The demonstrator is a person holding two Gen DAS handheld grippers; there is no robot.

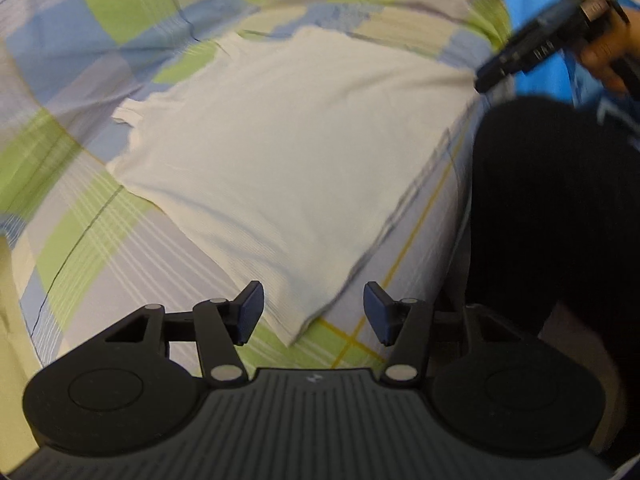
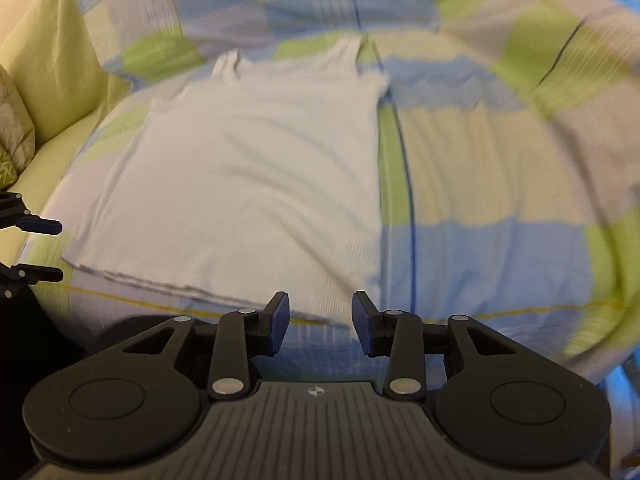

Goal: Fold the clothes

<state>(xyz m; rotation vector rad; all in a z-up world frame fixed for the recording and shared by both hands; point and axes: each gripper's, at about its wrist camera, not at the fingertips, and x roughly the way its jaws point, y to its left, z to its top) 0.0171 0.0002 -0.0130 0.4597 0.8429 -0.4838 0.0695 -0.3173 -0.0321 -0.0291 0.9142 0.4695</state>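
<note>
Motion blur smears the checked duvet [image 2: 500, 152] toward the bed's far edge. The white top's [image 1: 280, 160] near hem runs soft. The right hand-held gripper [image 1: 532, 52] is blurred, cut off at the frame corner, its jaws unreadable there.

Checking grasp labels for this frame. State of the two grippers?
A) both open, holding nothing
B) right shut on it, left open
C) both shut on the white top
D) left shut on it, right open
A: the left gripper and right gripper both show spread fingers with nothing between them, while the white top lies flat on the checked bedcover.
</note>
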